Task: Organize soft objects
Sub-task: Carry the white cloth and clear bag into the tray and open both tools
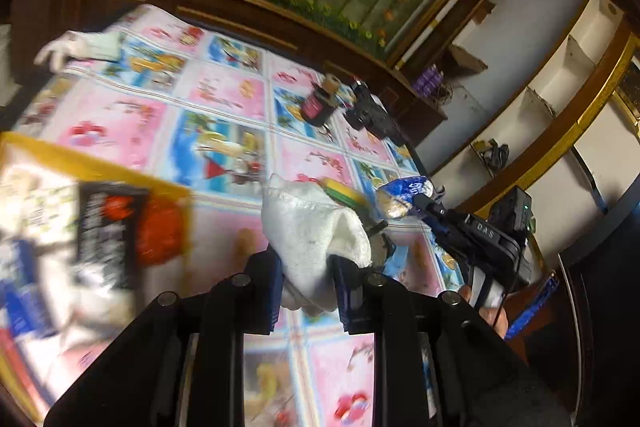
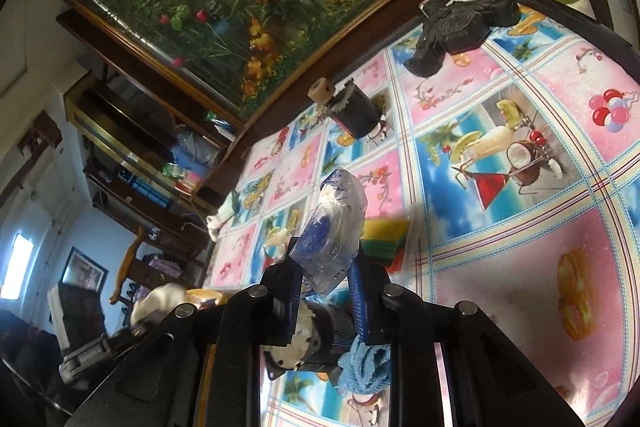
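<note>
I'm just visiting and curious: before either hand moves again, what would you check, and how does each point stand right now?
1. Left tool has a firm hold on the white sock: ok, its fingers are shut on it.
2. Right tool holds the clear plastic packet: ok, pinched at its lower end.
3. Sock hangs free of the tablecloth: cannot tell, the view is blurred.
4. The two tools are apart: ok, the right one shows off to the side in the left view.
5. Box ready for the sock: cannot tell, it is blurred.
6. Sponges out of the way: ok, they lie flat beyond the packet.
</note>
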`<state>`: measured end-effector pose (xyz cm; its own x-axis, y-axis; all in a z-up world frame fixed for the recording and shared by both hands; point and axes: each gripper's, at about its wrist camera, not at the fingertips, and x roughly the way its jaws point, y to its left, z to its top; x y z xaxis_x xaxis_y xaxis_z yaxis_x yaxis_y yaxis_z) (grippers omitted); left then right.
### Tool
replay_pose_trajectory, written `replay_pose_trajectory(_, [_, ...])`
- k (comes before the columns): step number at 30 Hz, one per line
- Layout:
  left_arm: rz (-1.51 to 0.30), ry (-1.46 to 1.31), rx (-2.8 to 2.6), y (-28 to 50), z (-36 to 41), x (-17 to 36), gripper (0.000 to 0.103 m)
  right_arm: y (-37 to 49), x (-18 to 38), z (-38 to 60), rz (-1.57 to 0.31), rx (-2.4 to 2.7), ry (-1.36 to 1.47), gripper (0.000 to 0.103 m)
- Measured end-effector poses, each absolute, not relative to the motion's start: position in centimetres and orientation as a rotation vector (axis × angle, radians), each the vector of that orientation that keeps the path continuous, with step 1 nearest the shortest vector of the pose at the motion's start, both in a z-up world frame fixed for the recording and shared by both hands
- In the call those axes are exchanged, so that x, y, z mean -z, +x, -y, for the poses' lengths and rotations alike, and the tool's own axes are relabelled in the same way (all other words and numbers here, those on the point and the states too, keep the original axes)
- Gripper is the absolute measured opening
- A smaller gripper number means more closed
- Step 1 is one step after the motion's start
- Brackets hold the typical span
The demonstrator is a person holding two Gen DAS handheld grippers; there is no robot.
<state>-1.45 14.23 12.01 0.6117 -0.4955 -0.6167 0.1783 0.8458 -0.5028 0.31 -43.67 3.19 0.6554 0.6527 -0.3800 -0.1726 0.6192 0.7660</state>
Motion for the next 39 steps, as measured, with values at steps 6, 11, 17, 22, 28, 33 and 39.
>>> replay_pose_trajectory(6, [-0.761, -0.398, 0.248, -9.7, -21.0, -13.2, 0.019, -1.4, -4.9, 42.6, -0.666, -0.562, 0.728, 0.021])
replay_pose_trajectory(11, [-0.793, -0.416, 0.110, -13.6, -25.4, -10.4, 0.019, -5.6, -7.5, 38.4, -0.676, -0.696, 0.643, 0.021])
replay_pose_trajectory(17, [-0.869, -0.443, 0.035, -14.6, -27.4, -6.0, 0.019, -10.1, -8.6, 30.5, -0.768, -0.852, 0.517, 0.021])
replay_pose_trajectory(22, [-0.993, -0.330, -0.040, -14.5, -26.5, -2.9, 0.023, -12.6, -7.9, 23.5, -0.869, -0.951, 0.428, 0.021])
replay_pose_trajectory(28, [-0.898, -0.275, -0.103, -16.1, -26.9, -4.0, 0.045, -14.5, -6.5, 15.0, -1.029, -1.064, 0.297, 0.021])
replay_pose_trajectory(33, [-0.734, -0.164, -0.226, -18.3, -26.6, -7.0, 0.063, -14.1, -5.0, 9.6, -1.126, -1.012, 0.171, 0.028])
replay_pose_trajectory(39, [-0.614, 0.006, -0.379, -19.4, -25.3, -8.8, 0.074, -18.0, -8.3, 9.0, -0.935, -0.864, -0.022, 0.059])
